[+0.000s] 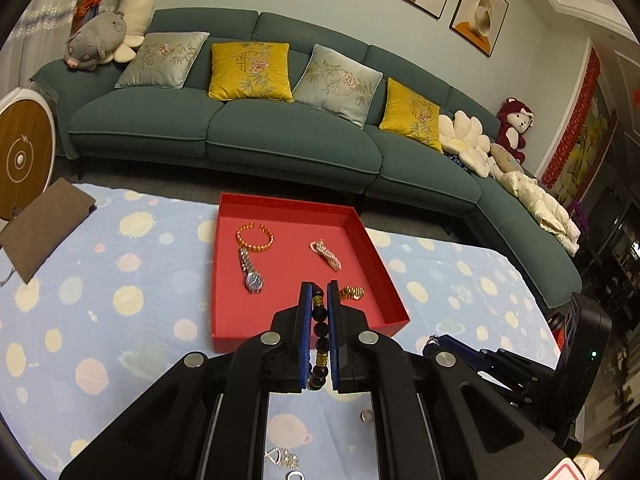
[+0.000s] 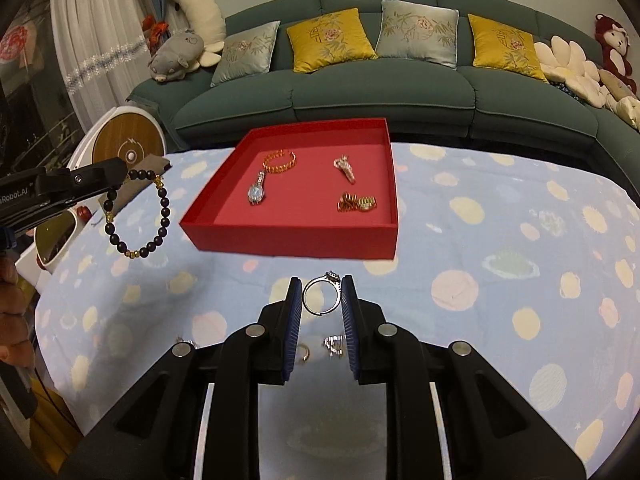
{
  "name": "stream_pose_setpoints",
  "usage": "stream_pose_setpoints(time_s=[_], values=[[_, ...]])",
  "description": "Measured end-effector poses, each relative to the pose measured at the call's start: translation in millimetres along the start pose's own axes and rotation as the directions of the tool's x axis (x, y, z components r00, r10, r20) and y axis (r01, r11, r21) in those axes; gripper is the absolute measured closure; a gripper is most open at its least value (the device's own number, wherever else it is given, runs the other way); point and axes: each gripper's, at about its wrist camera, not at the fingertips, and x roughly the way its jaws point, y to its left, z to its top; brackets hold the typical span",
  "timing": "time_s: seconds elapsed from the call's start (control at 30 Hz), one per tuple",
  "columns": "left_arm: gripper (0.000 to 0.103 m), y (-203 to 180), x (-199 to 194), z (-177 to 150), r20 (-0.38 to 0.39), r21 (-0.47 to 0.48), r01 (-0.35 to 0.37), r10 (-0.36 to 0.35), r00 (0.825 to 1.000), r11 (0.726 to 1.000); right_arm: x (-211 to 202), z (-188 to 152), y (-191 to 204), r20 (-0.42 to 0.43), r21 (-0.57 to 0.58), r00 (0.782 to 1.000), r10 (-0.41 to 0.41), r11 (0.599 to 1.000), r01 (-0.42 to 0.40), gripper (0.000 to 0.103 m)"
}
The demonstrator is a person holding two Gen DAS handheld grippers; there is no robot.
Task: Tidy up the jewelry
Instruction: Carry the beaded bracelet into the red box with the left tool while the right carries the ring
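Left gripper [image 1: 319, 292] clamped on bead bracelet [image 2: 138, 216], hanging limp above cloth, left of red tray [image 2: 288, 236]. Right gripper [image 2: 322, 294] pinches ring [image 2: 320, 298] by band. Ring light, stiff, probably slippery; bracelet swings easily.

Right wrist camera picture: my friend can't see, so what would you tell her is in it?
The right gripper pinches a silver ring above a blue spotted cloth. Ahead sits a red tray holding a gold bangle, a watch and two more pieces. At left, the left gripper dangles a black bead bracelet.
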Motion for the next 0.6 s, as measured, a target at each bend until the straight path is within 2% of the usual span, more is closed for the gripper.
stream_pose_setpoints(time_s=[0.1,0.27,0.6], values=[[0.098,-4.1,13.3,12.8,0.012,0.015,-0.013,0.013,1.000,1.000,4.1,25.5,0.1,0.019,0.008,1.000,0.004,1.000,-0.004,0.084],[0.098,7.7,46.0,19.5,-0.021,-0.017,-0.027,0.027,0.999,0.999,23.2,57.7,-3.3,0.015,0.021,1.000,0.020,1.000,-0.020,0.084],[0.098,42.0,91.3,16.8,-0.083,-0.040,-0.104,0.100,0.991,0.994,87.9,66.7,-12.9,-0.078,0.060,0.997,0.028,0.998,-0.023,0.084]])
